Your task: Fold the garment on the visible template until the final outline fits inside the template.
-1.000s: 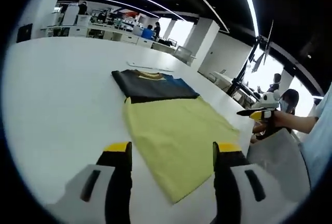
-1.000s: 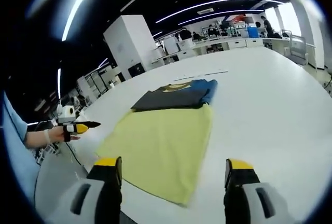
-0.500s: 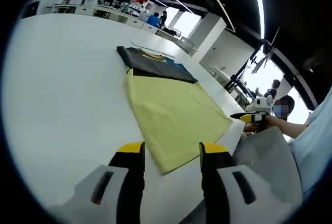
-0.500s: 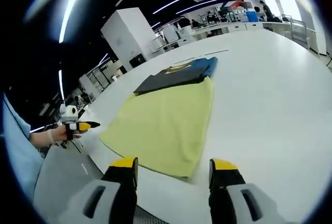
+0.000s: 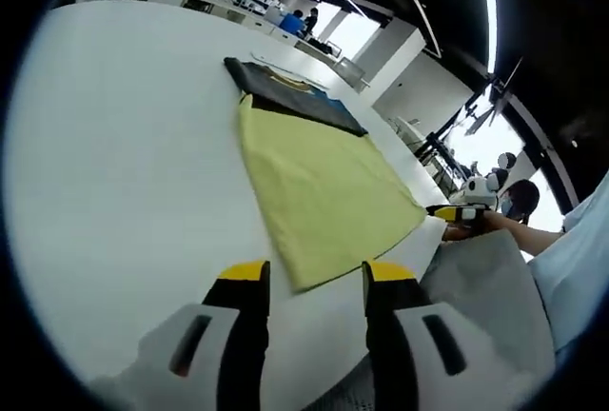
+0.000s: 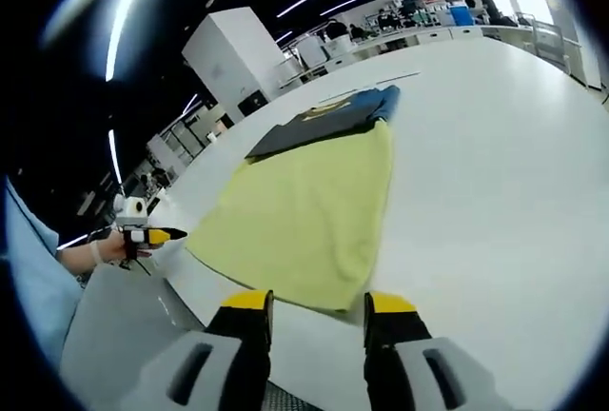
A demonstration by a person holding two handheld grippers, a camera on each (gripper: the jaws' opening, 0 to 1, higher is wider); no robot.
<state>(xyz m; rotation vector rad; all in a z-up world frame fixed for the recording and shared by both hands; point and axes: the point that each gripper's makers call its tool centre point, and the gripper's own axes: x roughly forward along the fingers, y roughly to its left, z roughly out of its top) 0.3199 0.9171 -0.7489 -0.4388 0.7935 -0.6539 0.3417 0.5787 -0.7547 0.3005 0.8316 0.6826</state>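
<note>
One garment lies flat on the wide white tabletop (image 5: 114, 145): a short-sleeved shirt with a pale yellow cloth body (image 5: 319, 187) and a dark charcoal upper part (image 5: 281, 88) that carries a blue patch and a yellow collar trim. In the left gripper view the shirt runs from its dark top at about 12 o'clock down to its hem corner near the centre, just above the jaws. In the right gripper view the same yellow body (image 6: 304, 211) spreads from the centre toward 12 o'clock, and the dark upper part (image 6: 319, 126) sits beyond it.

Two grippers are present. The left gripper (image 5: 309, 283), grey with two yellow-tipped black jaws, is at 6 o'clock in its own view; its jaws stand apart with a gap between them, holding nothing, and the nearest hem corner lies just beyond the tips. The right gripper (image 6: 309, 304) matches it, two yellow-tipped jaws apart and empty, with the near hem edge of the yellow cloth just above them.

Each gripper also appears in the other's view: the right one at about 3 o'clock in the left gripper view, the left one at about 9 o'clock in the right gripper view, each held by a hand with a light blue sleeve behind.

A thin pale strip (image 6: 381, 79) lies on the tabletop beyond the collar. Whether a template outline lies under the shirt cannot be told.
</note>
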